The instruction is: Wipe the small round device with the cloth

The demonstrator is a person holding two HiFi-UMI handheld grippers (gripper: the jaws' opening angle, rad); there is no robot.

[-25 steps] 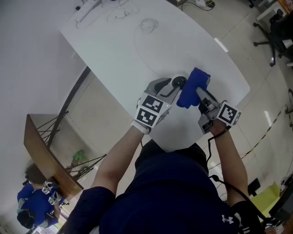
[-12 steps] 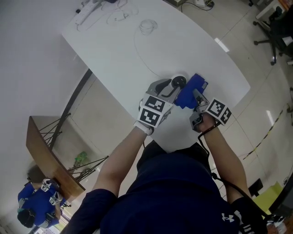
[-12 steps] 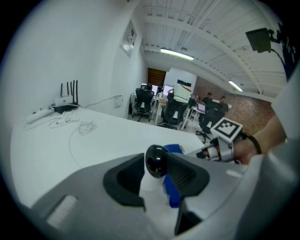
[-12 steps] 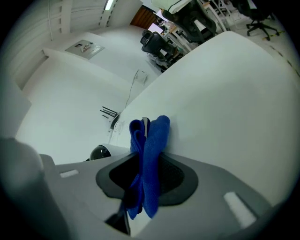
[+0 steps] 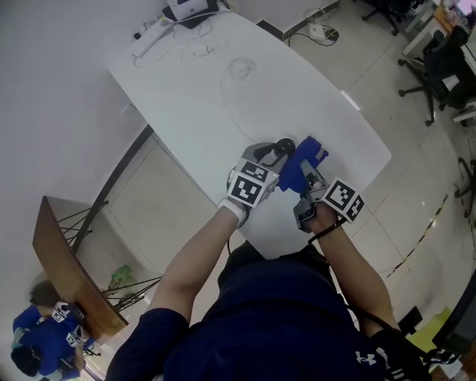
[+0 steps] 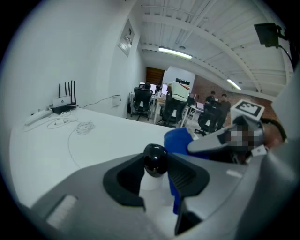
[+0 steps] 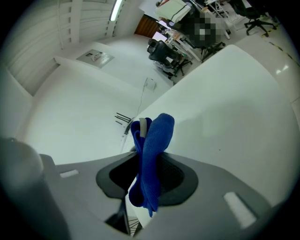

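Observation:
The small round device [image 5: 284, 147], a black ball on a white base [image 6: 155, 159], stands near the front edge of the white table [image 5: 193, 89]. My left gripper [image 5: 280, 152] is shut on it, its pads [image 6: 185, 176] touching both sides of the ball. My right gripper [image 5: 306, 174] is shut on a folded blue cloth [image 7: 152, 154], which stands up out of the jaws. That cloth [image 5: 301, 165] sits just right of the device, close against it [image 6: 177, 139]; whether it touches the ball I cannot tell.
A thin white cable loops [image 5: 239, 68] across the far half of the table, with a router [image 5: 186, 9] and power strip at the far corner. Office chairs [image 5: 439, 56] stand on the floor at right. A wooden rack [image 5: 71, 257] stands at lower left.
My right gripper has swung the blue cloth in from the device's right to sit close beside it, rolling a little. The left gripper and the device have stayed put.

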